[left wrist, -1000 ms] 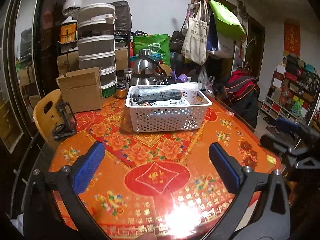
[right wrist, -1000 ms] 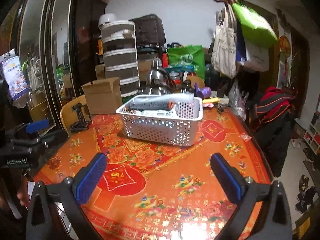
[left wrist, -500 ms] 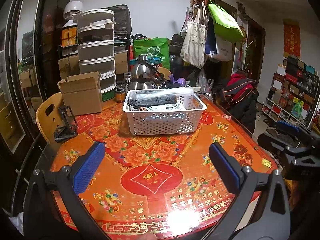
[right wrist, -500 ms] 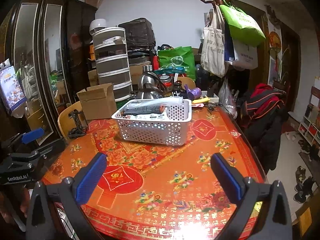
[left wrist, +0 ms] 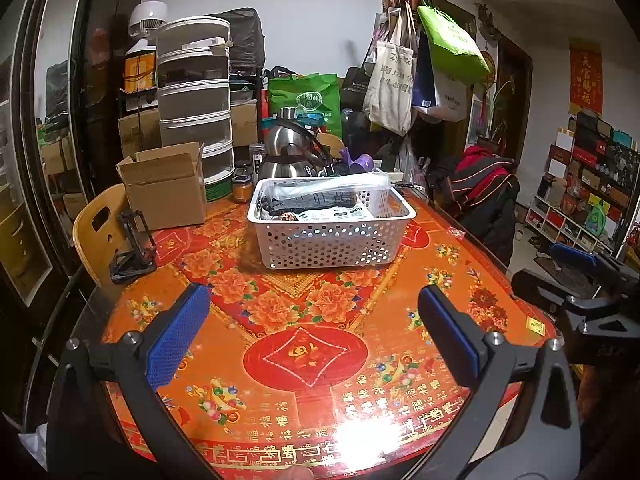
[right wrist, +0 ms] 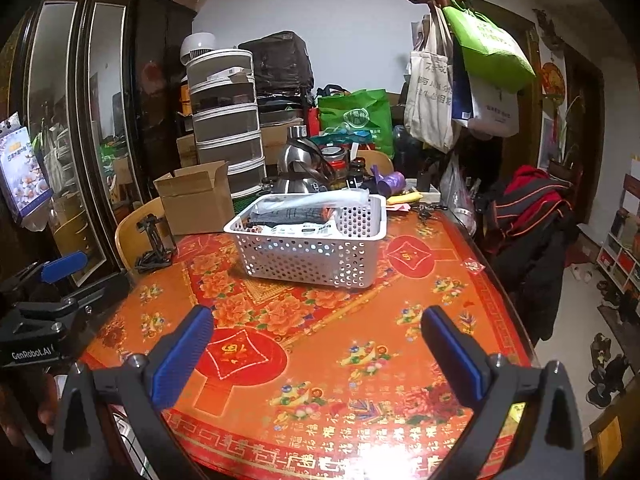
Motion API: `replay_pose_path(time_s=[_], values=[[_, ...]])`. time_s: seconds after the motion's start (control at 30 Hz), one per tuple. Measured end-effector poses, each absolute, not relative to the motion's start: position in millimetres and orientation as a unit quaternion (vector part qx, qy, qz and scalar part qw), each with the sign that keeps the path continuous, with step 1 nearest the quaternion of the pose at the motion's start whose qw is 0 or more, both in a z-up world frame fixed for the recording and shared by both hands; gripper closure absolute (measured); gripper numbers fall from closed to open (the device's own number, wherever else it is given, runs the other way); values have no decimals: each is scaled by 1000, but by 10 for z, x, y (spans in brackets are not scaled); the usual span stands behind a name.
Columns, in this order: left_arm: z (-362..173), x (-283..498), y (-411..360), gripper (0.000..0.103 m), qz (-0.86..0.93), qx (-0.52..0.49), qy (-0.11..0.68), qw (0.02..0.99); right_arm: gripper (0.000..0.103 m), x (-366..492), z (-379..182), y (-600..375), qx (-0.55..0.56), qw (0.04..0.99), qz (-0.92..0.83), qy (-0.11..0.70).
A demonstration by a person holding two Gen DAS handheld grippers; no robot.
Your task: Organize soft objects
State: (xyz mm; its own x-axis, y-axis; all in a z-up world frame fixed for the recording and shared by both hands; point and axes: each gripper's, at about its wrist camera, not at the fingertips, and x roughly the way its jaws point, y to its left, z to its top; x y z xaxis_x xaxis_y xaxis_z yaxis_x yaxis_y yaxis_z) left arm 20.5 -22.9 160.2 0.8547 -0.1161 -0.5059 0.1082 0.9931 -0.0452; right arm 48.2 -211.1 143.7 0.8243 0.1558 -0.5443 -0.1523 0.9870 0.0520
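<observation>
A white perforated basket (left wrist: 332, 240) stands on the red and orange flowered table (left wrist: 304, 356). It holds dark folded cloth (left wrist: 320, 202), white packets and a clear plastic bag. It also shows in the right wrist view (right wrist: 312, 254). My left gripper (left wrist: 314, 336) is open and empty, held over the table's near edge, well short of the basket. My right gripper (right wrist: 316, 346) is open and empty, also back from the basket. Each gripper shows at the edge of the other's view.
A cardboard box (left wrist: 164, 190), a black folding stand (left wrist: 132, 248), steel kettles (left wrist: 290, 152) and jars crowd the table's far side. A yellow chair (left wrist: 96, 232) stands left. A coat rack with bags (left wrist: 420, 64) and a chair with a jacket (left wrist: 484, 200) stand right.
Both grippers have drawn back and up from the basket, which now looks smaller and farther. Both stay open and empty.
</observation>
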Motion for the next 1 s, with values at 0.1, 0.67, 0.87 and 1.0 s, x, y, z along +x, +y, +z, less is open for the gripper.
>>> replay_pose_path(time_s=[0.1,0.67,0.87,1.0], values=[[1595,204,-240,0,-59,-6,263,963,0,489,1430,-2115,4,955,80,286],[1523,239,-238,0,-59,-4,266,962,0,509,1396,-2132,5,954,80,288],[1500,252,-218,0,-62,-2,267,962,0,508,1397,-2122,4,954,79,289],[1495,255,-210,0,-63,-5,268,961,0,507,1399,-2136,2,954,80,290]])
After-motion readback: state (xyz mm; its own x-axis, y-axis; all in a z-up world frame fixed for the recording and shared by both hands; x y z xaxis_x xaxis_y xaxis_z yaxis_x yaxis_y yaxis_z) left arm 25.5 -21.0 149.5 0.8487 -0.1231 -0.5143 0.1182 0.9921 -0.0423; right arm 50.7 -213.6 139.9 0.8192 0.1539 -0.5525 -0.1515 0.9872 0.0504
